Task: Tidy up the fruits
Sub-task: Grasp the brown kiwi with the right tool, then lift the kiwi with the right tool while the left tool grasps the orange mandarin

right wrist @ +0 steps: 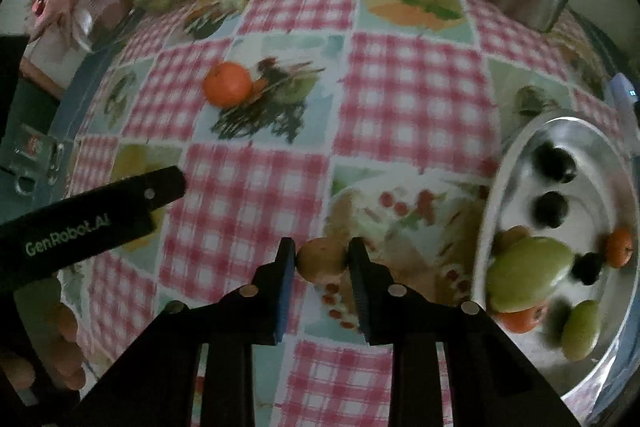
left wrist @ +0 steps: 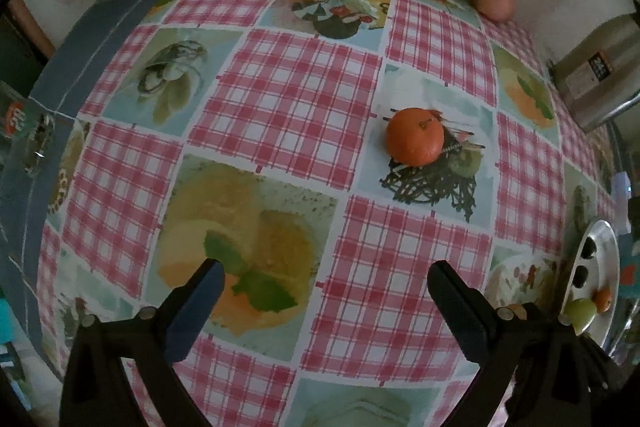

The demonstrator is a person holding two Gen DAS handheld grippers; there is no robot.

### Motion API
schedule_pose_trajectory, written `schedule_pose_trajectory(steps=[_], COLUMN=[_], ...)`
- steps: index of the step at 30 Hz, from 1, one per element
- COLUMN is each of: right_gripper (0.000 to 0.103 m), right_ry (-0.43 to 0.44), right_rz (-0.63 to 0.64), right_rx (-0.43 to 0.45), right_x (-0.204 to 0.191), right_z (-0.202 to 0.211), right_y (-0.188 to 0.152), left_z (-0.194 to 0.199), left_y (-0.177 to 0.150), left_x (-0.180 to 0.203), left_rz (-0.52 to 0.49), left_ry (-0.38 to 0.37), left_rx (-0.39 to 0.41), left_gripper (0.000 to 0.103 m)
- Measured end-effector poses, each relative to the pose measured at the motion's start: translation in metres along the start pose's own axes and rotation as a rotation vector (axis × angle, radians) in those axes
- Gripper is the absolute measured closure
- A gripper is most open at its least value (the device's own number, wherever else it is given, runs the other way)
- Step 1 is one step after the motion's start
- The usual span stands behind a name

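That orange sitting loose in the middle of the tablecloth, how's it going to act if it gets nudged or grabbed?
The orange is round and sits free on the flat tablecloth, so a nudge would probably send it rolling. Its skin looks smooth and slightly glossy, so pads might slip unless they close across its widest part. It looks firm enough to keep its shape in a grip.

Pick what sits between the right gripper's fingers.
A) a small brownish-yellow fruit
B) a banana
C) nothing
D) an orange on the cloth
A: the right gripper is shut on a small brownish-yellow fruit, with both pads pressed to its sides, while the orange lies apart on the cloth.
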State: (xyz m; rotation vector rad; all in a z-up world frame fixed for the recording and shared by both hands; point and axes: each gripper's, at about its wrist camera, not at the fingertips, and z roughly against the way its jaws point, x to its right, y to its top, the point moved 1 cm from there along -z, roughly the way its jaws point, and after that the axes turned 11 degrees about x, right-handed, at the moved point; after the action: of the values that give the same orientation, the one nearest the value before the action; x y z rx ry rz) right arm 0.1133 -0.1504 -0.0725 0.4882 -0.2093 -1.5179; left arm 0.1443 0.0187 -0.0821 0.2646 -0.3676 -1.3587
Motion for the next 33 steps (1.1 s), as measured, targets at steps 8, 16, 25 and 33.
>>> schedule_pose_trajectory(steps=[8, 16, 25, 33], right_gripper=[0.075, 0.075, 0.075, 0.075], right_ry=[-0.037, -0.061, -0.062, -0.064], right_rz=[-0.074, -0.112, -0.082, -0.063], right_rx=[0.064, 0.157, 0.175, 0.173], right_x=[0.02, 0.033, 0.029, 0.027], right_z=[0.006, 0.012, 0.012, 0.011], right_y=[0.001, 0.016, 0.018, 0.02], left_z=[-0.009, -0.013, -0.023, -0.04], left_y=[0.008, 0.029, 0.041, 0.037], left_x=[0.007, 0.023, 0.037, 0.037], left_rz=[0.031, -0.004, -0.052, -0.061], left_ry=[-0.065, -0.122, -0.144, -0.12], left_rx=[0.024, 0.144, 0.228, 0.192], left_gripper=[0.004, 0.019, 0.032, 0.042])
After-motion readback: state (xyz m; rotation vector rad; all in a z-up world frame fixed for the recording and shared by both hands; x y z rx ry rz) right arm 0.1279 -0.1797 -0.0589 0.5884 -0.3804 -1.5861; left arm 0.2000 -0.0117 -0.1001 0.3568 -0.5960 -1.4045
